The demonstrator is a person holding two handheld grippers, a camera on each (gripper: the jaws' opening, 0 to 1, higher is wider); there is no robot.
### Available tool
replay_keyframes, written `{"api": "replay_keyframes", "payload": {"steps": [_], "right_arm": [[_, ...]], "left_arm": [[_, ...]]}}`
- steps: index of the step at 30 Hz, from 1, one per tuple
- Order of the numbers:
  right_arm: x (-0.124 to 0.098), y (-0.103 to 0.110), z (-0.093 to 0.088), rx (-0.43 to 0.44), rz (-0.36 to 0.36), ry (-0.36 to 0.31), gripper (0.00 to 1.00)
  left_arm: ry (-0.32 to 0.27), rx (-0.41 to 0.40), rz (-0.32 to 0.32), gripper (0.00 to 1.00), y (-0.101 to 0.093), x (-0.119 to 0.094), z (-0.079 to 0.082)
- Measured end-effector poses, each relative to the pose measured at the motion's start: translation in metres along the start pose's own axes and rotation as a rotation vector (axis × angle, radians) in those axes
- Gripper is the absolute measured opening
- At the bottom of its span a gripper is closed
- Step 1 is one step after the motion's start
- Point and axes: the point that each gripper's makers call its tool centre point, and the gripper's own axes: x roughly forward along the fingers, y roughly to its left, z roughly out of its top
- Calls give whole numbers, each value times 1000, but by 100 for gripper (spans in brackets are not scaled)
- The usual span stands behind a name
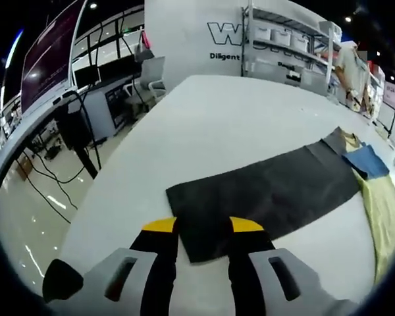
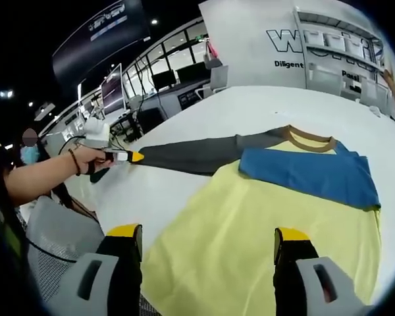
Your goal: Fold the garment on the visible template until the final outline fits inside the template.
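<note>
The garment (image 2: pixel 250 217) is lying spread over the white surface (image 1: pixel 217 125), a yellow shirt with a blue sleeve (image 2: pixel 309 172) folded across its chest and a tan-edged collar (image 2: pixel 309 137) at the far end. A dark grey template (image 1: pixel 270 197) is stretching out flat beside it, running long and narrow across the surface and partly tucked under the shirt near the collar.

In the left gripper view, the left tool (image 1: pixel 203 227) is hovering at the template's near corner, its yellow-tipped jaws standing apart with the dark corner lying between them (they are straddling it, not pinching it). At the right edge of that view the shirt's yellow cloth and blue sleeve are showing past the template's far end.

In the right gripper view, the right tool (image 2: pixel 209 236) is sitting over the shirt's yellow hem with its jaws spread wide, nothing caught between them. Off to the left in the same view, a person's hand (image 2: pixel 89 158) is holding the left tool at the template's far tip.

Shelving (image 1: pixel 289 46) and desks with monitors are standing beyond the surface.
</note>
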Motion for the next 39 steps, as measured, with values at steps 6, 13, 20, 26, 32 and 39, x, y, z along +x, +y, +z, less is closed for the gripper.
{"api": "replay_keyframes", "payload": {"steps": [6, 13, 20, 26, 32, 39], "right_arm": [[0, 2, 0, 1, 4, -3, 80], [-1, 2, 1, 2, 6, -4, 80], [-4, 2, 4, 2, 7, -14, 80], [-6, 0, 5, 0, -5, -13, 80], [-8, -2, 4, -23, -14, -10, 82], [-11, -4, 6, -22, -19, -21, 83]], "left_arm": [[-2, 14, -7, 17, -4, 1, 0], [-21, 42, -24, 3, -13, 3, 2], [-4, -34, -56, 0, -14, 3, 3], [-6, -19, -69, 0, -14, 0, 5], [-33, -27, -70, 0, -14, -6, 14], [-67, -64, -76, 0, -15, -12, 28]]}}
